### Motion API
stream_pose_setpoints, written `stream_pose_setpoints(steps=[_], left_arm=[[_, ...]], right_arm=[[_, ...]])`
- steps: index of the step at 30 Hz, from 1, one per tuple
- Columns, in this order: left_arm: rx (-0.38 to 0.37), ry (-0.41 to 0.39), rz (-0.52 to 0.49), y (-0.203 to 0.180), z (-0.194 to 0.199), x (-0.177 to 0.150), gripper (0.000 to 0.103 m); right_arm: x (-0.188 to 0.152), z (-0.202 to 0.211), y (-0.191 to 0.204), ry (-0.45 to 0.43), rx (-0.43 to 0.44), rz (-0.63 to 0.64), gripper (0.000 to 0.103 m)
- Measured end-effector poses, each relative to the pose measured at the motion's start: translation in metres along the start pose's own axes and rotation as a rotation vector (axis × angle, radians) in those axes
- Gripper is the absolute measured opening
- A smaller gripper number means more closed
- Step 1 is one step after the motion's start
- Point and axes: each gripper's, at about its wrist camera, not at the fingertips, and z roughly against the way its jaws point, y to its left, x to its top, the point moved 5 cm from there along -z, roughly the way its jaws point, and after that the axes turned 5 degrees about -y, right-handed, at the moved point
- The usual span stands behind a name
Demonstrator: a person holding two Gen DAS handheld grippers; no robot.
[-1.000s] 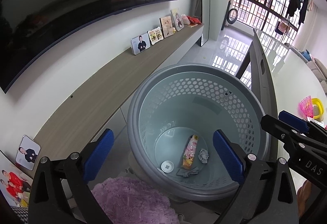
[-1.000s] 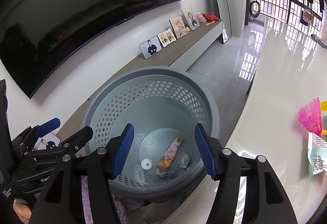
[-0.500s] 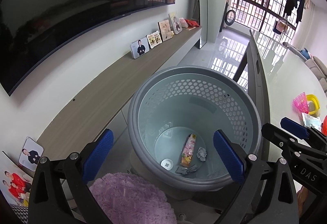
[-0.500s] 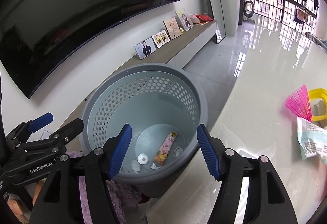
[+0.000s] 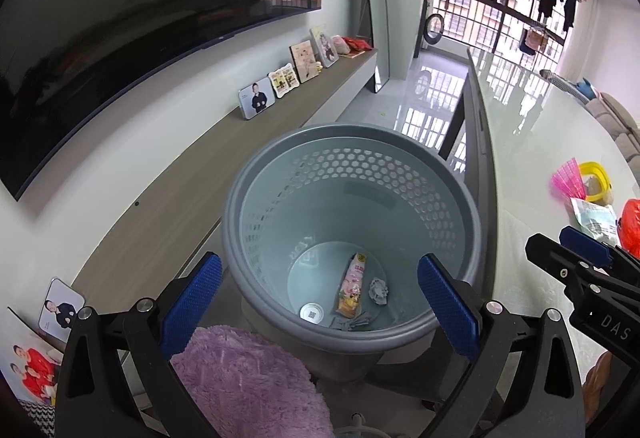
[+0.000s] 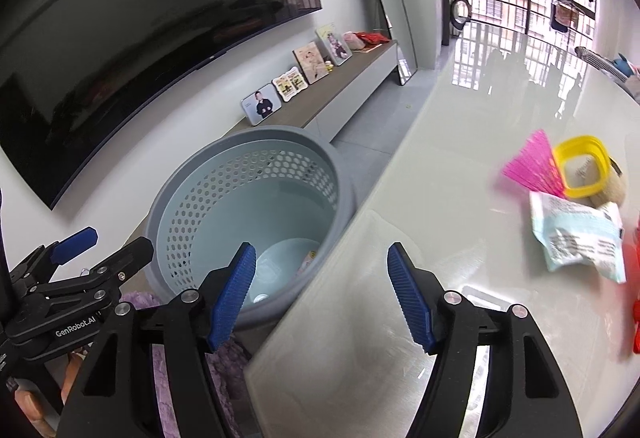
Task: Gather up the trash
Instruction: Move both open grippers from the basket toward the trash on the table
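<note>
A grey perforated basket (image 5: pixel 256 198) stands beside the white table; it also shows in the right wrist view (image 6: pixel 192 198). In it lie a pink snack wrapper (image 5: pixel 352 290), a crumpled grey paper (image 5: pixel 378 291) and a white cap (image 5: pixel 311 312). My left gripper (image 5: pixel 320 302) is open and empty above the basket's near rim. My right gripper (image 6: pixel 322 294) is open and empty over the table edge, right of the basket. On the table (image 6: pixel 440 166) lie a white and blue packet (image 6: pixel 580 238), a pink shuttlecock (image 6: pixel 532 166) and a red item (image 6: pixel 636 302).
A yellow-rimmed container (image 6: pixel 584 166) sits behind the packet. A purple fluffy cushion (image 5: pixel 248 386) lies below the left gripper. A wooden TV shelf (image 5: pixel 168 206) with photo frames runs along the wall under a dark TV (image 5: pixel 120 30).
Both grippers have pulled back up from the basket. The right gripper has swung right toward the table, bringing the packet and shuttlecock closer into view.
</note>
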Motion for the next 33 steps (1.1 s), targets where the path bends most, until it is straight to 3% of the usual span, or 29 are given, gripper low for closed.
stream_pose_setpoints(steps=[21,33], left_arm=[[-0.141,-0.002,-0.111,-0.077,0.009,-0.004,0.097],[-0.255,-0.002,-0.22,-0.144,0.018,-0.015,0.097]], right_arm=[[-0.026,0.059,-0.08,-0.065,-0.13,-0.148,0.067],[-0.06,0.106,-0.136,-0.108,-0.249,-0.27,0.067]])
